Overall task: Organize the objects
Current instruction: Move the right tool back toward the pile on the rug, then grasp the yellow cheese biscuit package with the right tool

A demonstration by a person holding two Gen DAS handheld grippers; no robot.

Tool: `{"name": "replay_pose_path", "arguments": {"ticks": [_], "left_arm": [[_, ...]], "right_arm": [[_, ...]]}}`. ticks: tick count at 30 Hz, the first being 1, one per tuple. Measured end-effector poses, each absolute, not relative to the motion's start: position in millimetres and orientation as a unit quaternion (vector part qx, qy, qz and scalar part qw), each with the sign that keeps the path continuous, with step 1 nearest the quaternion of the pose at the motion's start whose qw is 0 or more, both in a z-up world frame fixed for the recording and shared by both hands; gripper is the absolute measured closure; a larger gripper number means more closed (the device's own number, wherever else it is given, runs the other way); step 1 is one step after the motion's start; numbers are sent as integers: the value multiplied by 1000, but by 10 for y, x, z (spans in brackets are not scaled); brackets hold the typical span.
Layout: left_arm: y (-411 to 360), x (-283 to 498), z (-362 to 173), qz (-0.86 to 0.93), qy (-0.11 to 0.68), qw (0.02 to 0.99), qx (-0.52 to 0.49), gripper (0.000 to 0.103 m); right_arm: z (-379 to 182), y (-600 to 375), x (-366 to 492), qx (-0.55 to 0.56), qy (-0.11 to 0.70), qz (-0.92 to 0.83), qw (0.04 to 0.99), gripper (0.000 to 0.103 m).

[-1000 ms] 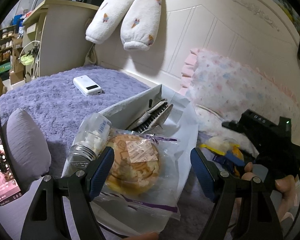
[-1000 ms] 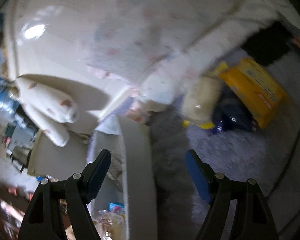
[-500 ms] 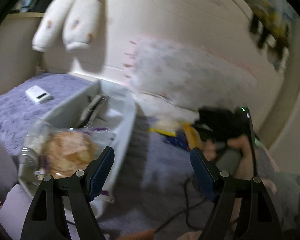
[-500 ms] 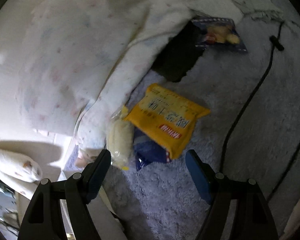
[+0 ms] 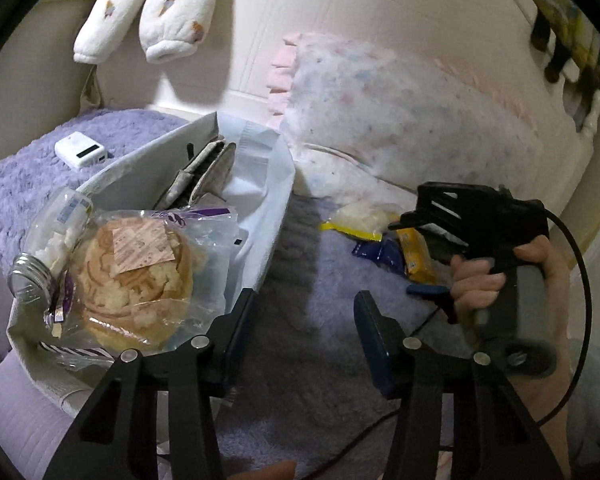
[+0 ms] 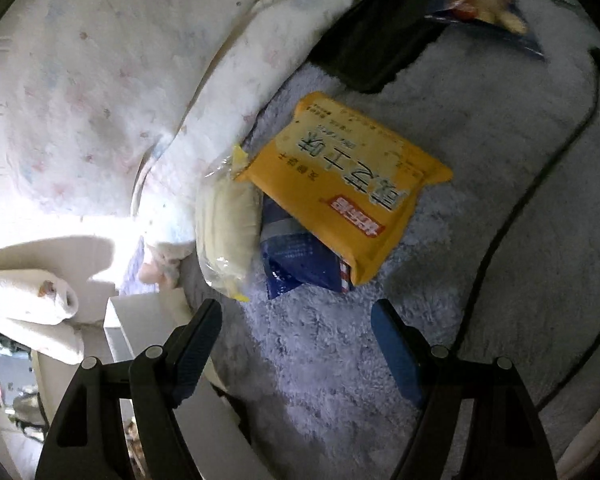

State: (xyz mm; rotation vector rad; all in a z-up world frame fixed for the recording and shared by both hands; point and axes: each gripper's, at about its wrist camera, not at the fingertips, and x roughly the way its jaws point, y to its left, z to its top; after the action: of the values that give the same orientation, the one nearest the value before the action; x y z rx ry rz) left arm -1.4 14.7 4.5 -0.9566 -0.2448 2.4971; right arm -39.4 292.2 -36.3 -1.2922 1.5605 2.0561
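While the left hand-held gripper [image 5: 304,328] closes its jaws on nothing beside the white fabric bin [image 5: 268,216], the right hand-held gripper [image 6: 296,336] hovers, jaws apart and empty, over the yellow rectangular snack packet [image 6: 340,184] lying on the fluffy lilac bed cover [image 6: 480,240].

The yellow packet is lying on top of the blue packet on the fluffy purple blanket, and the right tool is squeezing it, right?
Not quite. In the right wrist view the yellow packet does lie on the blue packet on the purple blanket, but the right tool is open and not touching it.
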Motion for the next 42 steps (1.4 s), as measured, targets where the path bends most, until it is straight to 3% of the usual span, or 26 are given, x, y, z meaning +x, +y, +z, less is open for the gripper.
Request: {"name": "replay_pose_path", "arguments": {"ticks": [4,7,14,19,23,28,31,34,37,42], "left_arm": [[139,-12,47,906,-90,226,-347,54],[153,-11,39,907,-85,224,-347,54],[159,-20,33,907,-85,223,-346,54],[148,-17,30,906,-92,225,-347,54],[144,-16,28,905,-95,226,-347,54],[143,-20,31,904,-96,228,-348,53],[132,-25,32,902,-102,230,-350,53],[122,-30,34,901,-107,231,-351,53],[119,-27,36,901,-109,232,-351,53],[123,-25,43,900,-110,232,-351,53]], "right_arm": [[-338,3165,-507,-470,534,698,84,27],[-309,3315,-540,-474,507,713,104,27],[-396,3372,-544,-439,527,719,115,25],[-346,3320,-572,-448,468,745,161,26],[-131,3235,-552,-469,373,770,221,26],[116,3158,-603,-430,291,839,163,26],[-235,3236,-852,-455,323,825,93,25],[-348,3251,-913,-428,278,842,172,24],[-532,3306,-977,-448,293,827,169,21],[-414,3193,-921,-455,312,818,160,26]]}}
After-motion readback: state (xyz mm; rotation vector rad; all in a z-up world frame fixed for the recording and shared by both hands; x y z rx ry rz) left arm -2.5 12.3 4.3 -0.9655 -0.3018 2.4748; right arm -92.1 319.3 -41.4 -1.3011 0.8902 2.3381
